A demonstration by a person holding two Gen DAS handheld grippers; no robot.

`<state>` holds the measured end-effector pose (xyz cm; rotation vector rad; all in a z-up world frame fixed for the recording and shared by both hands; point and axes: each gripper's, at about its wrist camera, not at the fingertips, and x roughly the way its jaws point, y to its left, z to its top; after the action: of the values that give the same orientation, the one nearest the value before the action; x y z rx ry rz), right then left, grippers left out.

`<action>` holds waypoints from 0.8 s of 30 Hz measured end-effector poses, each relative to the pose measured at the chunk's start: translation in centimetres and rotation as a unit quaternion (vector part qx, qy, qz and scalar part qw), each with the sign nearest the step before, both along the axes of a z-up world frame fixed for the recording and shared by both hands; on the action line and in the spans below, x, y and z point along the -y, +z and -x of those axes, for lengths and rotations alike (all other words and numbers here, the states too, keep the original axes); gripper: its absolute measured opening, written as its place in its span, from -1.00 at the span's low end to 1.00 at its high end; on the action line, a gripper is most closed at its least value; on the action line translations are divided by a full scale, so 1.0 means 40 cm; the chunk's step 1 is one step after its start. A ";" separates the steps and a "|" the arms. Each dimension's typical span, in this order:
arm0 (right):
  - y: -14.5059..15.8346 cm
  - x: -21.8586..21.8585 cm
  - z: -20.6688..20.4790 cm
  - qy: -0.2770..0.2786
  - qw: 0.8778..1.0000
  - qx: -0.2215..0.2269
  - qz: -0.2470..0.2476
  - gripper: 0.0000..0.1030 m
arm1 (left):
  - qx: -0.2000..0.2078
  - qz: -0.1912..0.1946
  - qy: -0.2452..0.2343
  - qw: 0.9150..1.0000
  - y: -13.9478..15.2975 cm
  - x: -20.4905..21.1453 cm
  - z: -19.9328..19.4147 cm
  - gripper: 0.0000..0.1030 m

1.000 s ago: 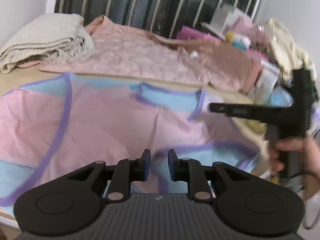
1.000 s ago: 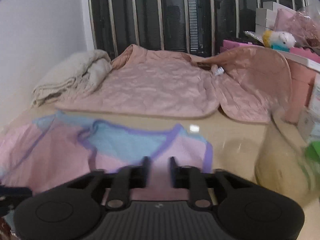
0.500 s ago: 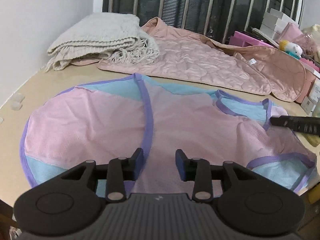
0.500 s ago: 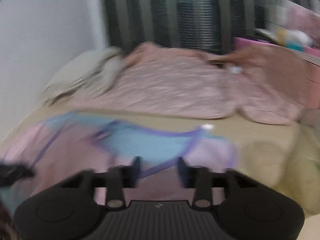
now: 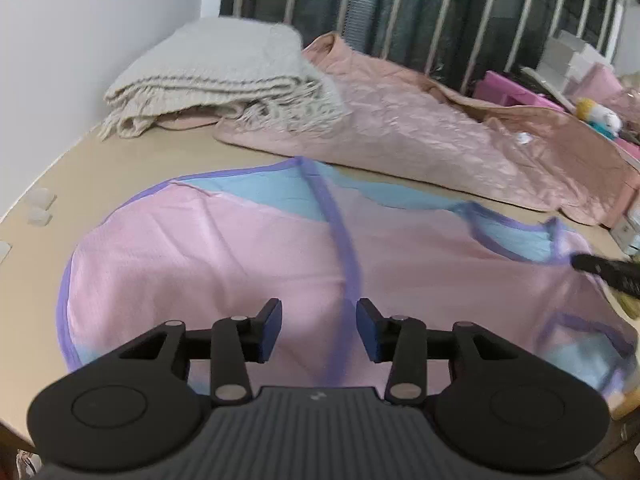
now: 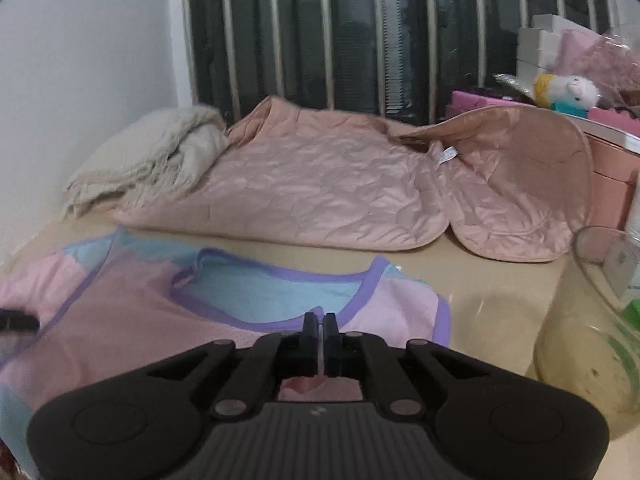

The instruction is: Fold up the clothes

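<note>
A pink and light-blue top with purple trim (image 5: 224, 264) lies spread flat on the beige table (image 5: 120, 168). My left gripper (image 5: 318, 328) hovers over the near part of the top. Its jaws are opening, and a purple trim band runs beneath the gap without the pads touching it. My right gripper (image 6: 320, 330) is shut on the top (image 6: 132, 312) just below the purple-edged neckline, with pink fabric pinched between its fingers. The right gripper's tip (image 5: 600, 272) shows at the top's right edge in the left wrist view.
A folded cream knit blanket (image 5: 224, 76) and a quilted pink jacket (image 5: 420, 136) lie at the back by the barred window. A glass bowl (image 6: 592, 320) stands at the right, with boxes and a plush toy (image 6: 568, 88) behind it. Small clear pieces (image 5: 38, 208) sit at the left edge.
My left gripper has swept leftward over the top and its jaws have widened. My right gripper, open before, has shut on the fabric below the neckline.
</note>
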<state>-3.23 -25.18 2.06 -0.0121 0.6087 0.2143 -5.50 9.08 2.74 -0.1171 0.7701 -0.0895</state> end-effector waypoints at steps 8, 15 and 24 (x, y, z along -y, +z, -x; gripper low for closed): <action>-0.025 0.007 -0.011 0.098 0.994 -0.039 -0.035 -0.41 | -0.060 -0.035 -0.051 0.996 0.016 -0.015 -0.106 -0.10; 0.032 0.000 -0.049 0.097 0.990 -0.103 -0.009 -0.40 | -0.118 -0.027 -0.020 0.992 0.046 -0.030 -0.153 -0.10; 0.086 0.001 0.079 0.114 0.992 0.034 -0.045 0.03 | -0.052 -0.024 0.009 0.998 0.060 -0.029 -0.109 -0.10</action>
<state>-6.38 -25.22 5.50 -0.0021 0.5293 0.4602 -1.14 10.26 5.13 -0.0839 0.8752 -0.0475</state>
